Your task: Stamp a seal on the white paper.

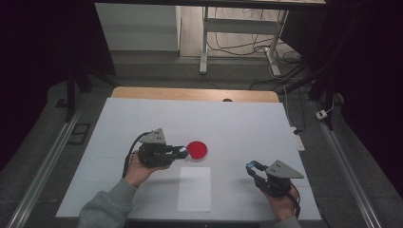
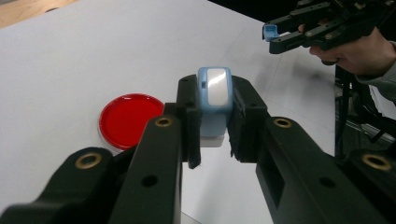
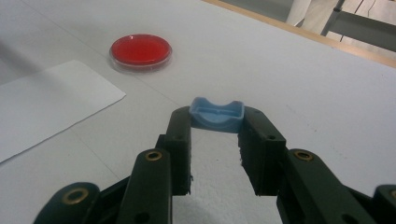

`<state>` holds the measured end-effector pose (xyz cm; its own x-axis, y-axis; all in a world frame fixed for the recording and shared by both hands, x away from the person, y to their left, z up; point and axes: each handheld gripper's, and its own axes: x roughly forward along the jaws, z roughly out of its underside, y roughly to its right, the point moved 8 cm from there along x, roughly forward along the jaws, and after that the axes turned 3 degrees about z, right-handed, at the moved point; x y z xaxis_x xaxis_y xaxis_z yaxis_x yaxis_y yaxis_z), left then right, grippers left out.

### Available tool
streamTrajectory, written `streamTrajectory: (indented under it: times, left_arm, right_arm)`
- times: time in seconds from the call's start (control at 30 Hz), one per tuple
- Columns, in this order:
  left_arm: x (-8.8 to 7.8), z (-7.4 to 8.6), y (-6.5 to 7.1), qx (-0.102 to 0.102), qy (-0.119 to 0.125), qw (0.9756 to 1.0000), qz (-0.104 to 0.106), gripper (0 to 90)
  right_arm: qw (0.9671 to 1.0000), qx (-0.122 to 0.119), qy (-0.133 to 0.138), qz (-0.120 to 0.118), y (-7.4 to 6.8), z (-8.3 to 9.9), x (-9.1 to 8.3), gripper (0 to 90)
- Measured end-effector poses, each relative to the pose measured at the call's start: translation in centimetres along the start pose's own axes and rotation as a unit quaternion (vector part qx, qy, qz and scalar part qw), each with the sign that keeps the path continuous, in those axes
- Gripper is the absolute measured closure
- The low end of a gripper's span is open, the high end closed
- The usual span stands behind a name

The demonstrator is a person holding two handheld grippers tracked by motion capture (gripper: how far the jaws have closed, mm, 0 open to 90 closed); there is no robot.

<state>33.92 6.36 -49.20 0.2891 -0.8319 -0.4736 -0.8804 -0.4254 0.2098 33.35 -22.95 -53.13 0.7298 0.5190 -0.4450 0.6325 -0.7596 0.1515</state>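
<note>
My left gripper [image 1: 181, 152] is shut on a light-blue block with a white face [image 2: 214, 93], held just above the table. Its tips reach the left rim of a round red dish [image 1: 196, 150] that rests on the white tabletop [image 1: 247, 123]. In the left gripper view the red dish [image 2: 128, 120] lies left of the jaws. My right gripper [image 1: 251, 166], near the front right, is shut on a small curved blue cap [image 3: 217, 114]. That same cap [image 2: 268, 31] shows at the tips of the right gripper [image 2: 274, 36] in the left gripper view.
A white sheet of paper [image 1: 195, 188] lies flat at the front centre, between the two hands and just below the dish. The table's wooden far edge [image 1: 190, 93] runs along the back. Desk legs and cables [image 1: 237, 45] stand on the floor beyond.
</note>
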Motion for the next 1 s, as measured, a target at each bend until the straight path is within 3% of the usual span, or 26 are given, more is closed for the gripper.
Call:
streamTrajectory:
  times: [1.0]
  left_arm:
    - [-0.2, 1.0, 2.7, 0.012, -0.012, 0.9997, 0.02, 76.1]
  right_arm:
    - [1.0, -0.002, -0.002, 0.0, -0.1, 0.0, 0.1, 65.1]
